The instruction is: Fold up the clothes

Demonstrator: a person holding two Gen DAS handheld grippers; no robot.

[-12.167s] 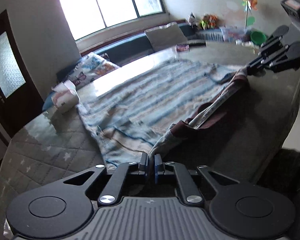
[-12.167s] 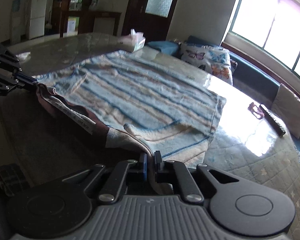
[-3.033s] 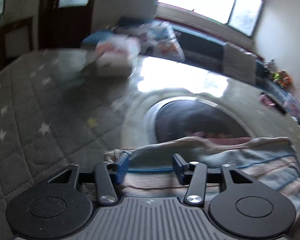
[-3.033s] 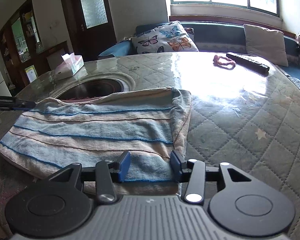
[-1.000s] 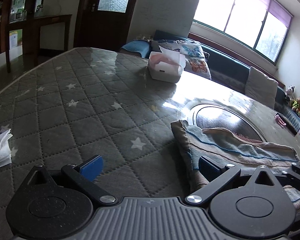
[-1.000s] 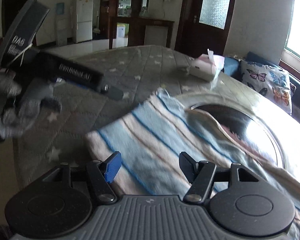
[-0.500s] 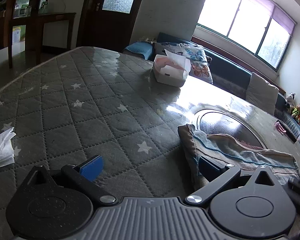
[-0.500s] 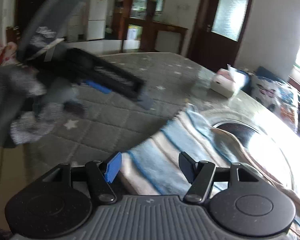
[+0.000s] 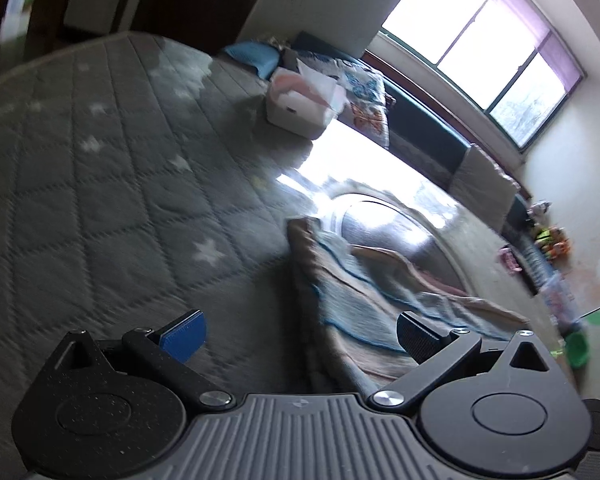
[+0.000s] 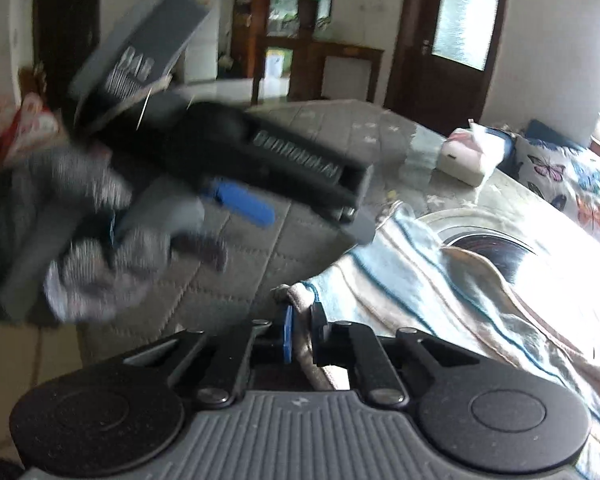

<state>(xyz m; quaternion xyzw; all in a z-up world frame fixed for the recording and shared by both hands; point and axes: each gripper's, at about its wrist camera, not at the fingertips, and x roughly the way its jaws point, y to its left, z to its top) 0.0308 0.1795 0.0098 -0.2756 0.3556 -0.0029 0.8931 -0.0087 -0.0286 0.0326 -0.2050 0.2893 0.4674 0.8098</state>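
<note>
A folded striped garment, blue, white and beige (image 9: 364,296), lies on the grey quilted table (image 9: 100,200). It also shows in the right wrist view (image 10: 440,292). My left gripper (image 9: 300,336) is wide open and empty, hovering above the garment's near left edge. My right gripper (image 10: 300,332) is shut on the garment's near corner. In the right wrist view the left gripper (image 10: 300,196) is blurred, above the table to the left of the garment, held by a gloved hand (image 10: 96,264).
A tissue box (image 9: 300,108) stands at the far side of the table, also in the right wrist view (image 10: 464,156). A round glass inset (image 9: 384,228) lies under the garment's far part. A cushioned bench (image 9: 420,128) runs under the window. A green bowl (image 9: 578,350) is at the right.
My right gripper has closed on the garment's near corner. My left gripper, still open, has tilted and moved in over the garment's left edge.
</note>
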